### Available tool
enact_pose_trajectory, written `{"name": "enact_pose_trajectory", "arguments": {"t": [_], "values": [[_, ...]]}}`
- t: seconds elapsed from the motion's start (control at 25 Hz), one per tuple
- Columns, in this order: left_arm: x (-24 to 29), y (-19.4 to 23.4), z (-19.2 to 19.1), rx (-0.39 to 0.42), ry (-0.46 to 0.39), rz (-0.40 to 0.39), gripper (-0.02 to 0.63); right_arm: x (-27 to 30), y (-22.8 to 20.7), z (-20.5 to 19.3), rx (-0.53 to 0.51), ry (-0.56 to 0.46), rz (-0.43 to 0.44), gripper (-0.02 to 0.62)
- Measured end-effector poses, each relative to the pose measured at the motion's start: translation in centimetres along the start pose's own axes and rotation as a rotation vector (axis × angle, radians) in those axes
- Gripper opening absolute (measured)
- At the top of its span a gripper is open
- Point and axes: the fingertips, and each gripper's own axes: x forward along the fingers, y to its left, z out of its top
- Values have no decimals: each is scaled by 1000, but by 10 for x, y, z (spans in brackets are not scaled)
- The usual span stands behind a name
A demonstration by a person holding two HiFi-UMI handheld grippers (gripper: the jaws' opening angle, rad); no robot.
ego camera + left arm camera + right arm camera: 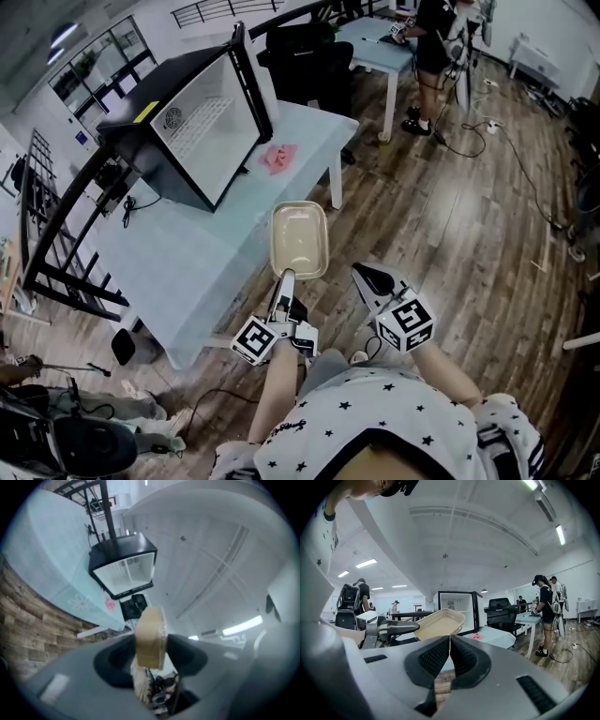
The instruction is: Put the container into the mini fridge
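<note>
The pale blue table fills most of the left side. The mini fridge stands on it with its door swung wide and its white inside facing the person. The beige container is in the air off the table's near corner, well short of the fridge, open side up and roughly level. The left gripper pinches it by the near rim only. The right gripper hangs just beside it, jaws pressed together on nothing. A small pink thing lies on the table near the fridge mouth.

From where I stand, the carry is the job now. Held by one edge, the container will likely want to droop at its far end, so I'd keep the wrist steady. Bring it straight at the opening, clear of the door edge and above the fridge's lower lip. Slide it well inside before the jaws let go.
</note>
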Motion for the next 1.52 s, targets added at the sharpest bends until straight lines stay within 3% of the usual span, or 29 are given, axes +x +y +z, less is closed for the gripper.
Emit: {"name": "enact_pose_trajectory", "arguments": {"t": [0.2,0.56,1.16,1.52], "values": [[7,-1,-16,-6,7,14,209,-3,-9,-4,19,5,9,21],[30,8,-12,-29,-11,32,210,12,-28,-10,32,35,24,21],[143,43,34,-61,-29,7,210,98,-111,14,-1,51,-3,21],[207,60,90,-64,-42,18,210,174,-139,38,-10,58,10,21]]}}
